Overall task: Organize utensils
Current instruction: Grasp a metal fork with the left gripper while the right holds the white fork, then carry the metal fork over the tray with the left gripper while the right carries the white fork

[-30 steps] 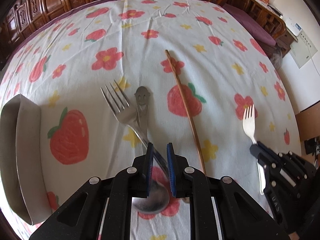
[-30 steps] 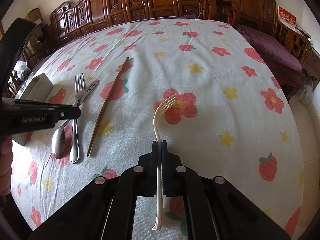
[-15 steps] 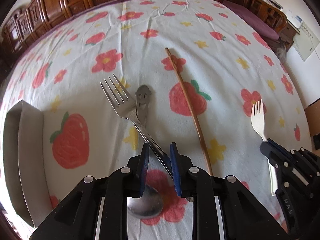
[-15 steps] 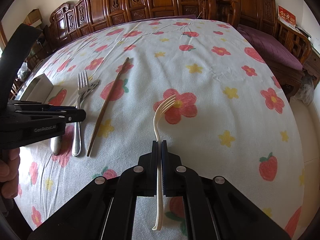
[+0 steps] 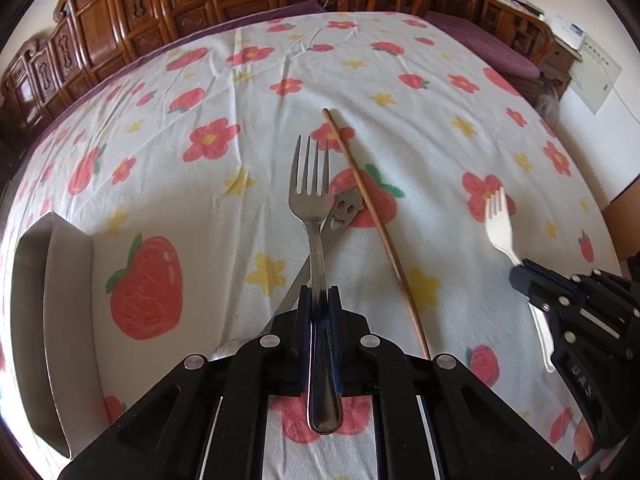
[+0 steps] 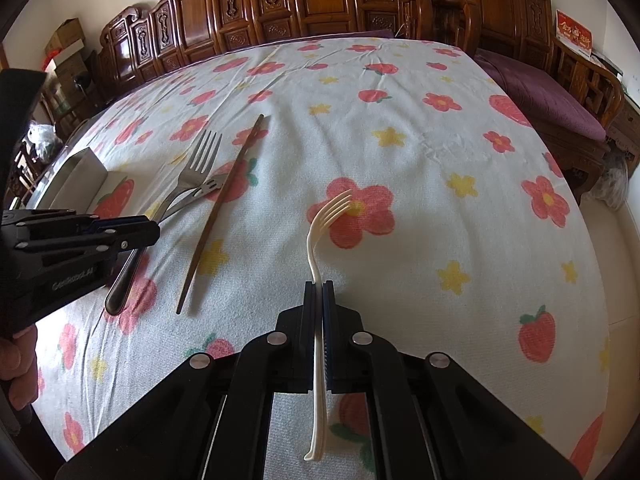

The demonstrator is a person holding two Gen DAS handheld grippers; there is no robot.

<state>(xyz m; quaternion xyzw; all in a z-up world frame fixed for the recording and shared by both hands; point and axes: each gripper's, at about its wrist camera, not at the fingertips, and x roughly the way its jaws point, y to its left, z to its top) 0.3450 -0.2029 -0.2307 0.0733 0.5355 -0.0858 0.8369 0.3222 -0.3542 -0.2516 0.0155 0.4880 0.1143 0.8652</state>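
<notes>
On the floral tablecloth [image 5: 400, 128], the left gripper [image 5: 320, 300], jaws just closing, clamps the steel fork [image 5: 312, 200]; the right gripper [image 6: 319, 296] pinches the plastic fork [image 6: 320, 236]. The smiley spoon [image 5: 340, 216] and chopstick [image 5: 372, 216] remain; nothing visibly fills the metal tray [image 5: 60, 320].

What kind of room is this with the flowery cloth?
Probably a home dining or living room: a table under a white cloth printed with red flowers and strawberries, carved dark wooden chair backs behind it, and a purple-cushioned wooden bench beside it.
</notes>
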